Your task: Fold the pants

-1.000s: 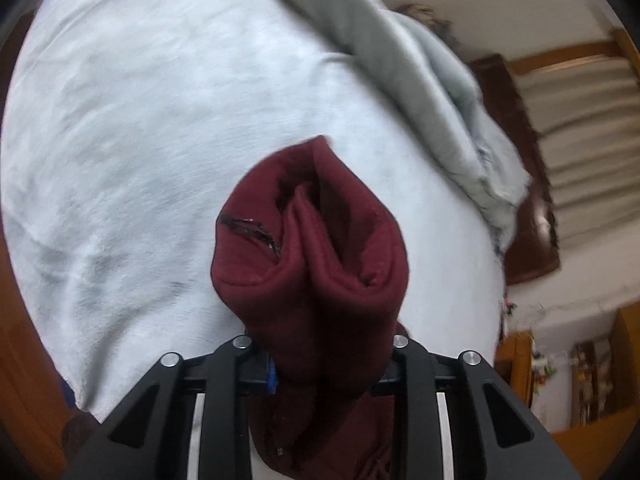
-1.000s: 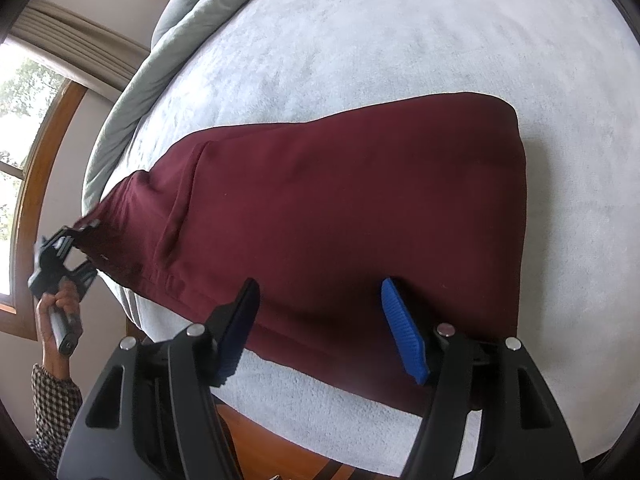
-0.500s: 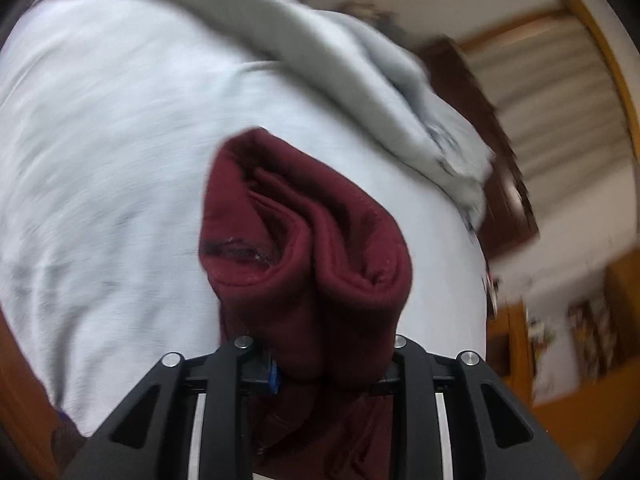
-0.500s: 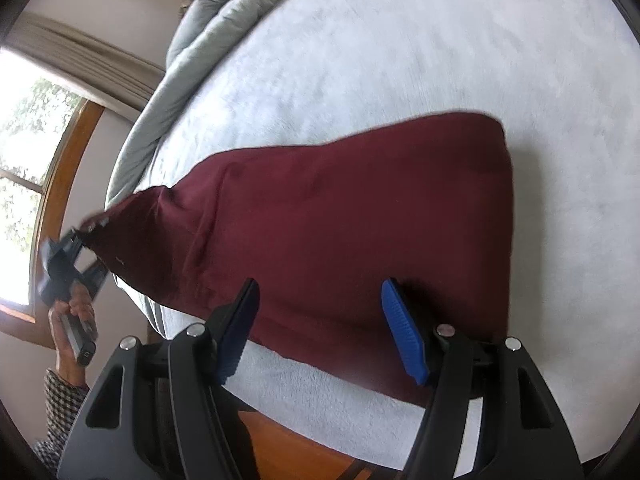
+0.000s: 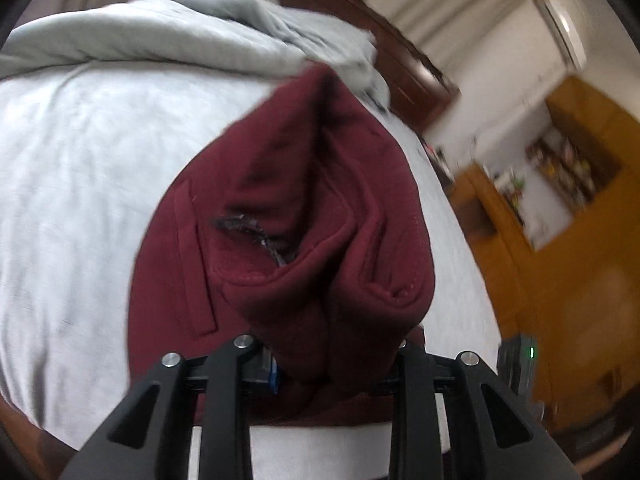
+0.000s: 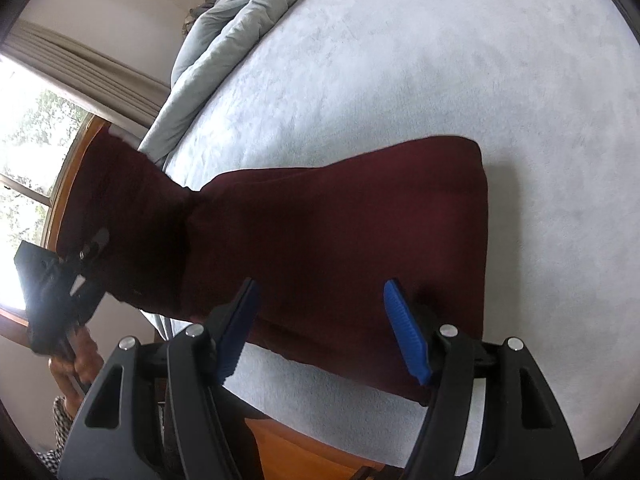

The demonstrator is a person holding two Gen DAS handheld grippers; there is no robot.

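Maroon pants (image 6: 340, 232) already halved lengthwise on the bed (image 6: 440, 72), near its front edge. One end lifted, bunched and clamped in left gripper (image 5: 336, 376). Right gripper (image 6: 320, 328) open above cloth, holding nothing. Crosswise fold not yet laid.

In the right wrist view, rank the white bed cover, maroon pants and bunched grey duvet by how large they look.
1. White bed cover, filling most of the frame.
2. Maroon pants, across the middle.
3. Grey duvet, smallest; it lies farther from the camera and is cut off by the frame edge, so its real size is unsure.
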